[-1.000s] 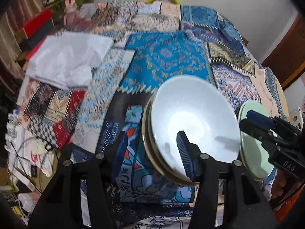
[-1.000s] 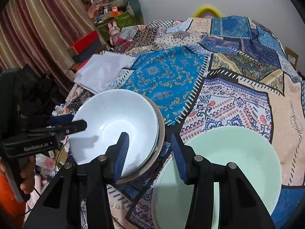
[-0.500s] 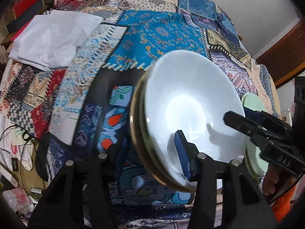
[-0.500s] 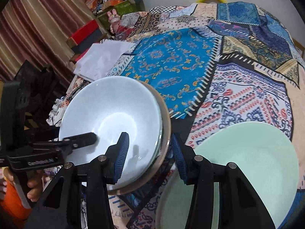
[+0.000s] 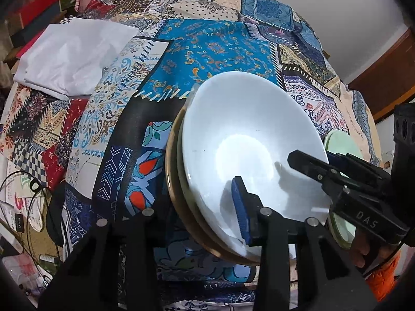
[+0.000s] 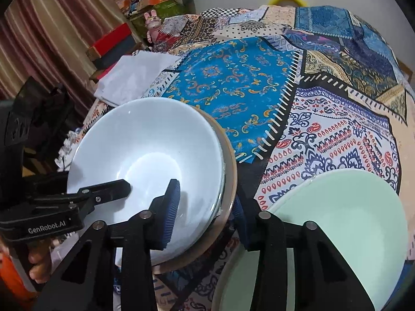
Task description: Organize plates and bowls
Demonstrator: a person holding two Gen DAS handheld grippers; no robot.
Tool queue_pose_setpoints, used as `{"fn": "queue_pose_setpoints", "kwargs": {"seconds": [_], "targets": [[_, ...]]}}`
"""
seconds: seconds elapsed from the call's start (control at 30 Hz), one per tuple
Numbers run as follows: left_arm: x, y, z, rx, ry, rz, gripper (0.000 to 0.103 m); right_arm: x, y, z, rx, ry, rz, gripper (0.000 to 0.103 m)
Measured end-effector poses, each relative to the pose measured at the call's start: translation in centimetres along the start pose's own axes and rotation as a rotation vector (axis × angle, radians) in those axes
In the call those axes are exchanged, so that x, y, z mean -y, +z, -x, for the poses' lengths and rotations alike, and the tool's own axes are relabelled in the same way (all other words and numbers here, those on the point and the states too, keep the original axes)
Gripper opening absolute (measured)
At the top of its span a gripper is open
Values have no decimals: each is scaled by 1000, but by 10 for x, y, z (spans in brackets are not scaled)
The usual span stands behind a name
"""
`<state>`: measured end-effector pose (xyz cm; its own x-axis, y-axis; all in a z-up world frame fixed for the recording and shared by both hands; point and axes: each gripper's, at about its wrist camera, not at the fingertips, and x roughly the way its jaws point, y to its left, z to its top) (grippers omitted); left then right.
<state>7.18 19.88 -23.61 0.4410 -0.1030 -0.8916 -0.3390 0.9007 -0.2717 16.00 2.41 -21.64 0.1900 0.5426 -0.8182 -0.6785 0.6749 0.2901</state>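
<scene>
A stack of bowls, a white bowl (image 5: 249, 140) nested in a brown-rimmed one (image 5: 173, 181), is tilted above the patchwork cloth. My left gripper (image 5: 202, 207) is shut on its near-left rim, one pad (image 5: 240, 207) inside the white bowl. My right gripper (image 6: 205, 212) is shut on the opposite rim of the same stack (image 6: 145, 160), one pad (image 6: 171, 207) inside. The right gripper also shows in the left wrist view (image 5: 337, 178). A pale green plate (image 6: 337, 233) lies on the cloth to the right of the stack, and shows in the left wrist view (image 5: 342, 145).
A patchwork cloth (image 6: 259, 85) covers the table. Folded white cloth (image 5: 70, 54) lies at the far left. Red boxes (image 6: 111, 39) and clutter stand beyond the left edge. Cables and bags (image 5: 23, 207) lie below the near-left edge.
The bowl stack has been lifted and tilted, now held at both rims. Both grippers have closed in on it and the view has moved nearer the table.
</scene>
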Motion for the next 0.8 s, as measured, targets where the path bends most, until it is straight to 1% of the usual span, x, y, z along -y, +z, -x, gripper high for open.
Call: {"fn": "queue_pose_setpoints", "kwargs": {"seconds": [0.1, 0.23, 0.43, 0.8], "targets": [[3, 1, 2, 3, 15, -10, 39, 1, 1, 1, 6, 0, -14, 32], [3, 4, 6, 9, 22, 2, 39, 1, 2, 5, 21, 17, -30, 32], [13, 11, 22, 59, 50, -19, 39, -1, 4, 17, 56, 21, -33, 32], [52, 18, 54, 123, 16, -77, 39, 9, 4, 70, 162, -8, -44, 32]]}}
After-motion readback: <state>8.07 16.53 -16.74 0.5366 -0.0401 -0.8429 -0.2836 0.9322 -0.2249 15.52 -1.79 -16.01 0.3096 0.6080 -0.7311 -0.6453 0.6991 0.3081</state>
